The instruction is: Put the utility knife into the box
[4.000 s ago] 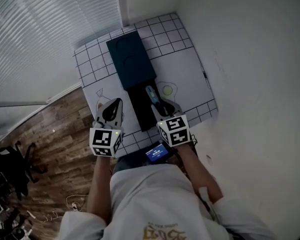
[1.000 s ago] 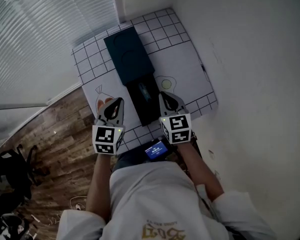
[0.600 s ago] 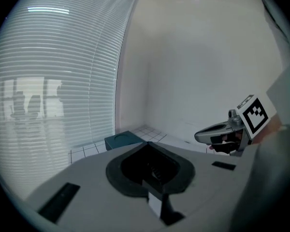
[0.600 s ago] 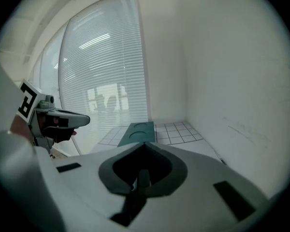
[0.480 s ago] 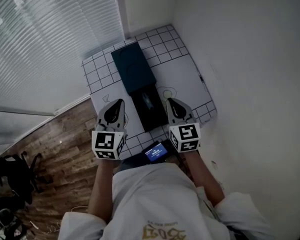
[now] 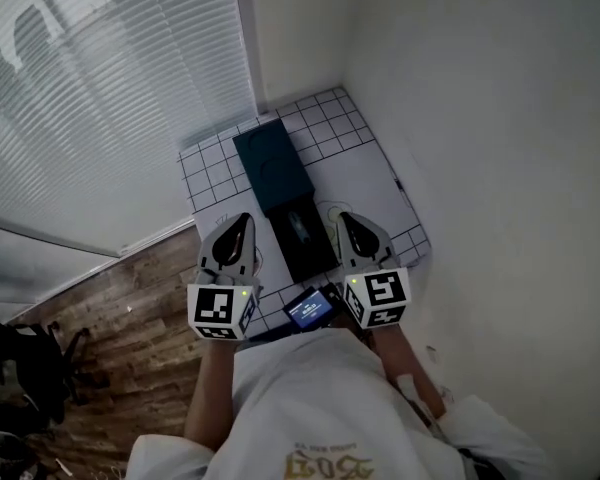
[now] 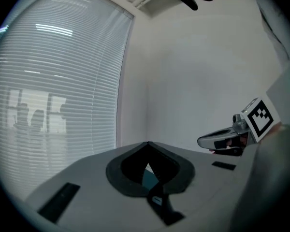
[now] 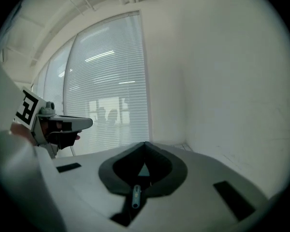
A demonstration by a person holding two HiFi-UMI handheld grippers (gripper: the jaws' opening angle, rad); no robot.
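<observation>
Since 4 seconds ago the utility knife (image 6: 298, 226) has left the right gripper (image 6: 342, 217) and now lies inside the black box (image 6: 310, 253), and both grippers have drawn back toward the person, 1 on each side of the box. The right gripper's own view shows its 2 jaws closed tip to tip with nothing between them (image 8: 145, 144). The left gripper (image 6: 245, 219) is likewise clenched and empty, its tips meeting in its own view (image 7: 147, 144). The box sits between the 2 grippers, just right of the left one and just left of the right one, touching neither. Beyond the jaw tips a dark teal cover (image 6: 270, 163) meets the box's far end. Only the head view shows the knife, the box and the gridded mat (image 6: 375, 173) under them. The gripper views look level across the room: the left one catches the right gripper off to its right (image 7: 222, 139) and a white wall (image 7: 203, 71), the right one catches the left gripper off to its left (image 8: 67, 124). Window blinds (image 6: 100, 98) hang beyond the left gripper, and a small device with a blue screen (image 6: 308, 310) sits behind both grippers, near the person's body.
</observation>
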